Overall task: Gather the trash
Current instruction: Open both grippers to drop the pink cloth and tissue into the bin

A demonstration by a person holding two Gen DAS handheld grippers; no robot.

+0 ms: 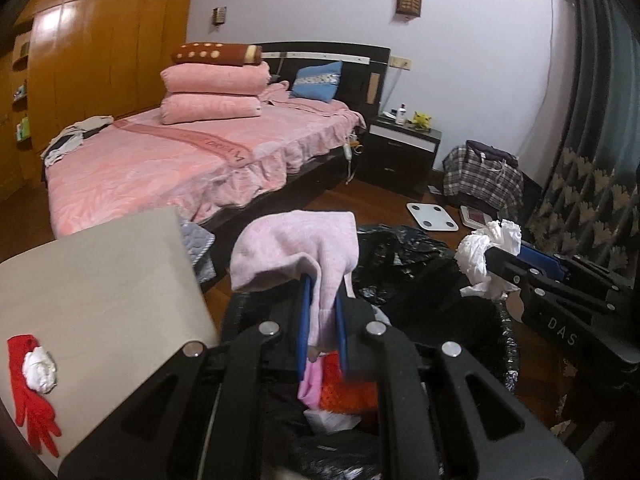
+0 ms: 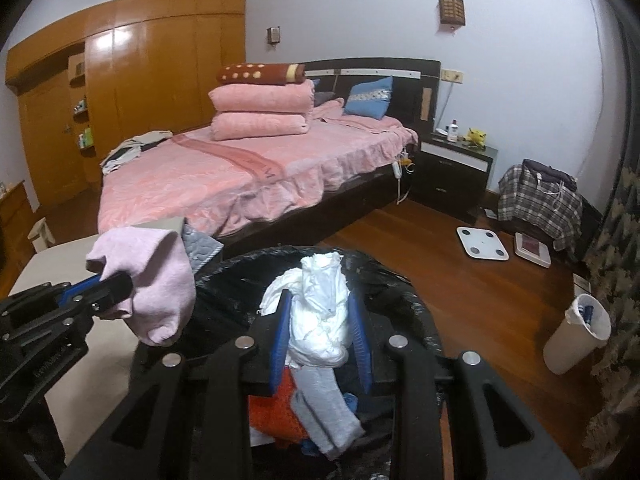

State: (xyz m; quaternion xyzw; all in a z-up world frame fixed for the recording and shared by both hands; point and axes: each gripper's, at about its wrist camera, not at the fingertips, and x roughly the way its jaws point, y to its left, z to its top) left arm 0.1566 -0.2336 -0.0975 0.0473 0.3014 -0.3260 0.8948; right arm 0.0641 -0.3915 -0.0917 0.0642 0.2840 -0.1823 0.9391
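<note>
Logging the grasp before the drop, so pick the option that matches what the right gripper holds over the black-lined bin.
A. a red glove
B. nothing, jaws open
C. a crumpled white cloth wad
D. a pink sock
C: the right gripper has its blue-padded jaws closed on the crumpled white cloth wad above the black-lined trash bin; the soft pink sock hangs from the left gripper.

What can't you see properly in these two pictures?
- Bottom of the black trash bag: right wrist view, hidden by the right claw and its white rag.
- Red glove: left wrist view, its fingers reach the frame edge; white lump covers part.
- Bottle label on the nightstand: too small to read.
- Left claw tips: wrapped by the pink sock.
</note>
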